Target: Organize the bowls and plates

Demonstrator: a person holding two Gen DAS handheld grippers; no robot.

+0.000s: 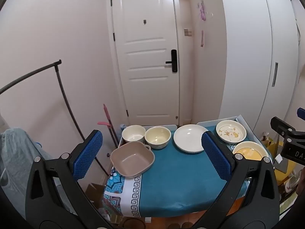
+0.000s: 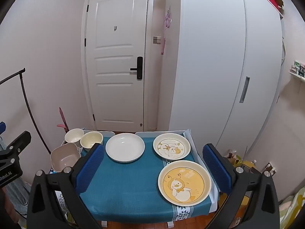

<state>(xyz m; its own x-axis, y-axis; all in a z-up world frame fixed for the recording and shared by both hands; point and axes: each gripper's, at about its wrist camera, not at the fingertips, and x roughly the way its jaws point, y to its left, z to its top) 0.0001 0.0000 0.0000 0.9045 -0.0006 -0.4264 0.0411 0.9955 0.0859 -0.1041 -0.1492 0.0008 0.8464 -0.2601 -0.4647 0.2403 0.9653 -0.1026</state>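
hovering: left claw [image 1: 152, 157] open | right claw [image 2: 153, 168] open | table [image 2: 122, 194] centre bare

Left wrist view: near rim of the yellow plate [image 1: 249, 151] is covered by the left gripper's right finger [image 1: 217, 155]; part of the white plate [image 1: 188, 138] edge is hidden behind the same finger's tip. The right gripper [image 1: 289, 139] is cut off by the right frame edge, jaws not seen there.

Right wrist view: the cream bowl [image 2: 91, 139] and the beige square bowl [image 2: 64, 157] are partly masked by the right gripper's left finger [image 2: 89, 167]. Items under the table are too dark to identify.
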